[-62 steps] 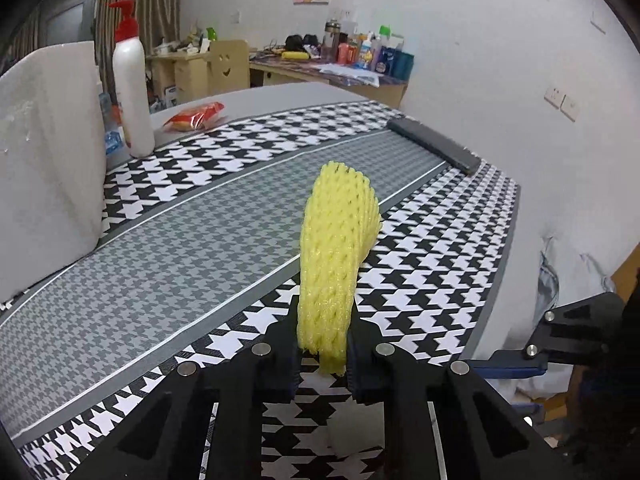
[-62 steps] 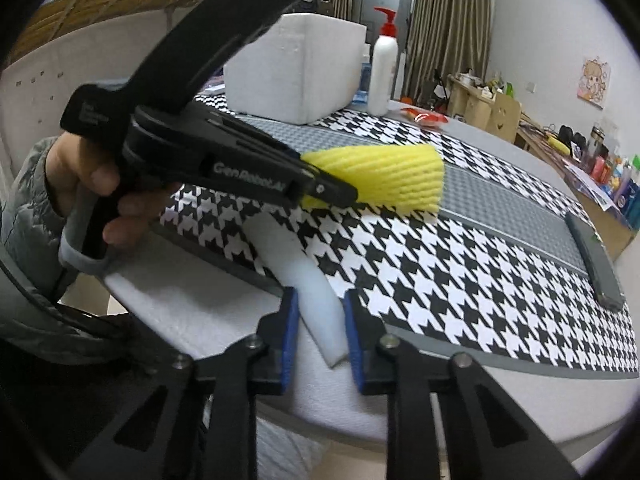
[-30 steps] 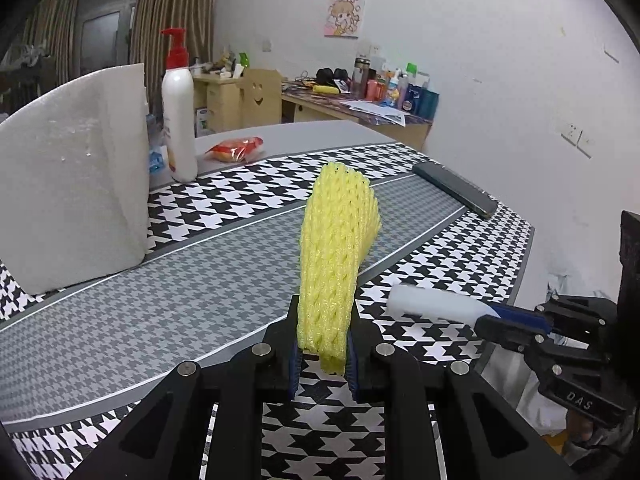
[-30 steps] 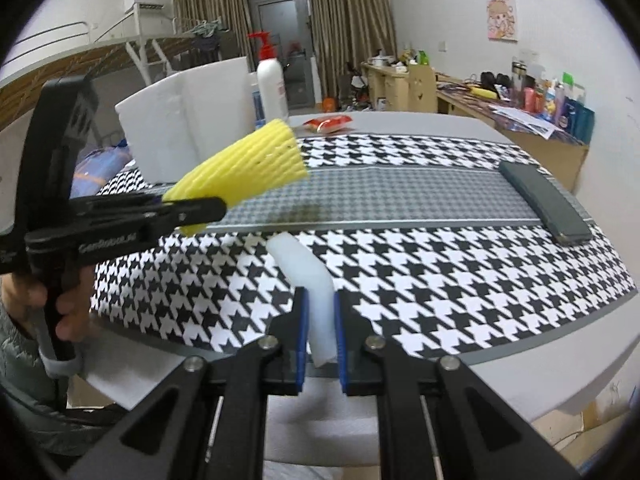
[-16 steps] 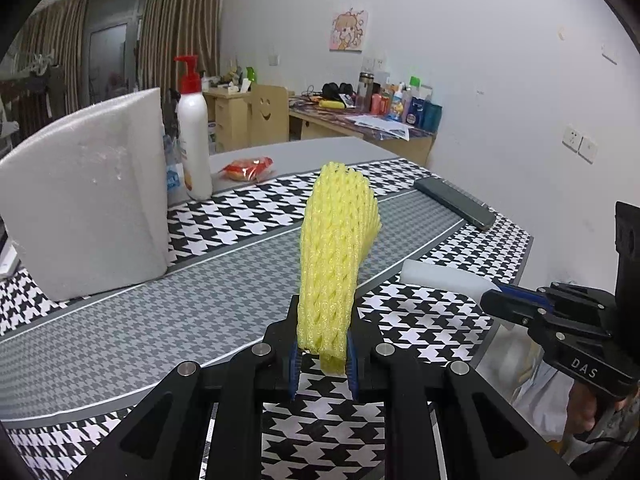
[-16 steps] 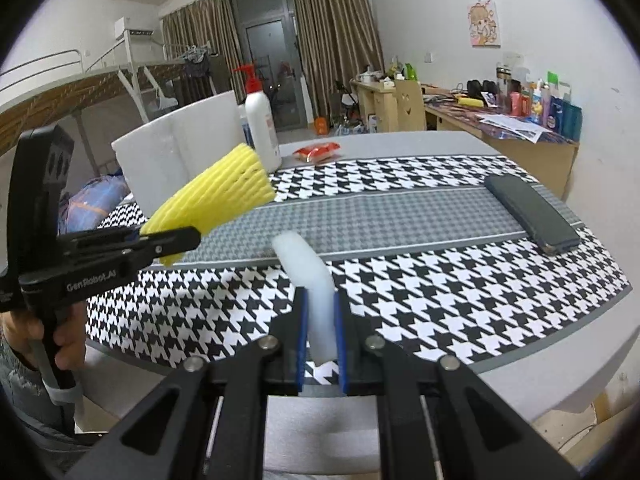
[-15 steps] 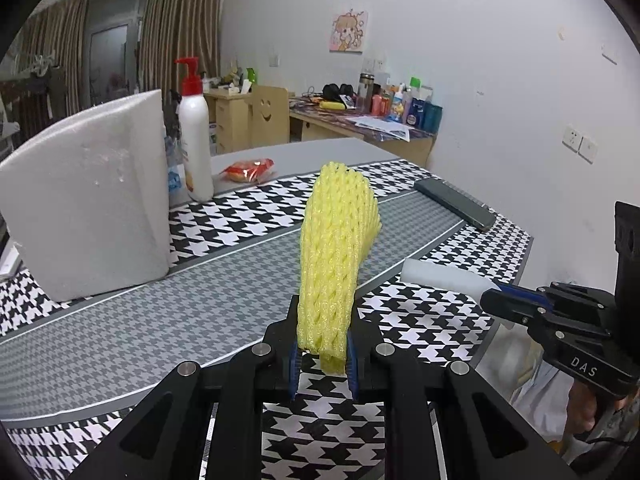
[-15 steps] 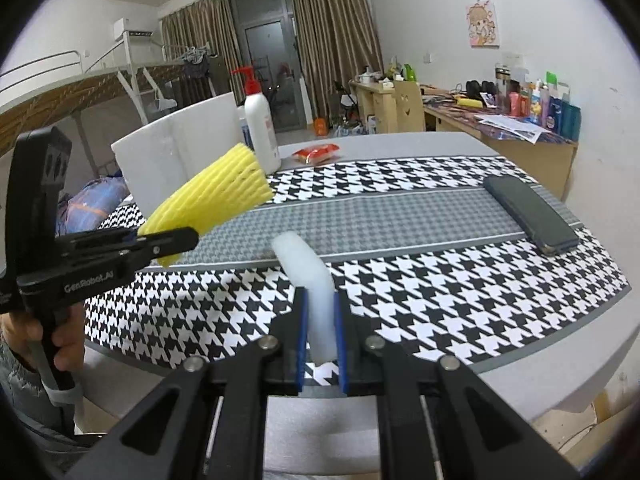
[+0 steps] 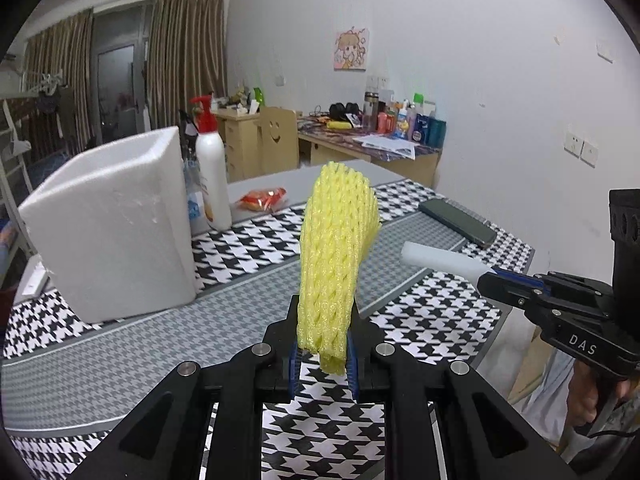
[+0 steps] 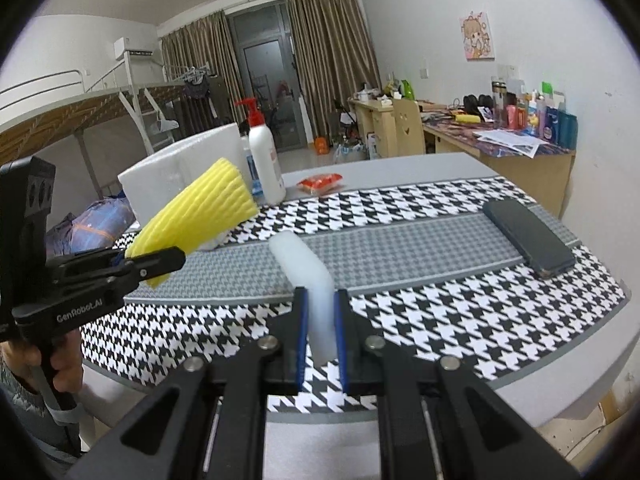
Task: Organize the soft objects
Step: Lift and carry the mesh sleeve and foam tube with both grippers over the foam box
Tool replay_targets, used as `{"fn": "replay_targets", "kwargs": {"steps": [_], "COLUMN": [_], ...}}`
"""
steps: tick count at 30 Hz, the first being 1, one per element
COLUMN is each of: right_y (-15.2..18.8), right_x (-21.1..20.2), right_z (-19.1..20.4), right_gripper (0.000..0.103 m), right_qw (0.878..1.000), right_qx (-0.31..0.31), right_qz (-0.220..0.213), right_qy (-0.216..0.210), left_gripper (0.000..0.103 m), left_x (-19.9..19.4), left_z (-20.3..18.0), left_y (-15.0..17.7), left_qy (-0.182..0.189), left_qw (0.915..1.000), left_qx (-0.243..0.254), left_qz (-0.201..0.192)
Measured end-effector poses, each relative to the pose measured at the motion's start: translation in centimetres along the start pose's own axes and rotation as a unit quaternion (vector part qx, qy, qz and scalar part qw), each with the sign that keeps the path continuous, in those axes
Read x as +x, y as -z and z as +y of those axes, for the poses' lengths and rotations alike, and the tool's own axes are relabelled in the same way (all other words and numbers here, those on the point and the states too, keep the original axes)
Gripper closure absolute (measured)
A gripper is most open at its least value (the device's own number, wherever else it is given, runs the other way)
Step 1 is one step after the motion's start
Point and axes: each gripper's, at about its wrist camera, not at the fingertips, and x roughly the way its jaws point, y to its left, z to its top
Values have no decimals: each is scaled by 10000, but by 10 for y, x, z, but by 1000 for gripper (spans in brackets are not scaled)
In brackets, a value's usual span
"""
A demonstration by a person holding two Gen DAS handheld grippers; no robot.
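My left gripper (image 9: 322, 354) is shut on a yellow foam net sleeve (image 9: 338, 252) that stands up above the table; it also shows in the right wrist view (image 10: 196, 216) at the left. My right gripper (image 10: 321, 312) is shut on a white foam strip (image 10: 306, 276) held above the table's near edge; the strip shows in the left wrist view (image 9: 440, 262) at the right. A white foam box (image 9: 108, 228) stands open-topped at the far left of the table, also in the right wrist view (image 10: 180, 168).
The table has a black-and-white houndstooth cloth (image 10: 440, 312) with a grey band. A white pump bottle (image 9: 212, 176) stands beside the box. A red snack packet (image 9: 262, 198) lies behind. A dark phone (image 10: 528, 238) lies at the right end.
Both grippers have risen and pulled back from the table with their objects still held. The foam box and bottle now sit lower and further right in the left wrist view.
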Motion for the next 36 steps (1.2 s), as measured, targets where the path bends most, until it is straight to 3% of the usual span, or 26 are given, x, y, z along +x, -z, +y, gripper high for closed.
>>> {"fn": "replay_targets", "kwargs": {"steps": [14, 36], "right_y": [-25, -59], "right_x": [-6, 6], "right_z": [6, 21], "right_gripper": [88, 88], "right_qw": [9992, 9978], "right_qx": [27, 81], "right_qz": [-379, -529], "right_qy": [-157, -399], "left_gripper": [84, 84], "left_x": [-21, -50], "left_z": [15, 43], "left_y": [-18, -48], "left_qy": [-264, -658], "left_qw": [9992, 9956], "left_qx": [-41, -32], "left_qz": [-290, -668]}}
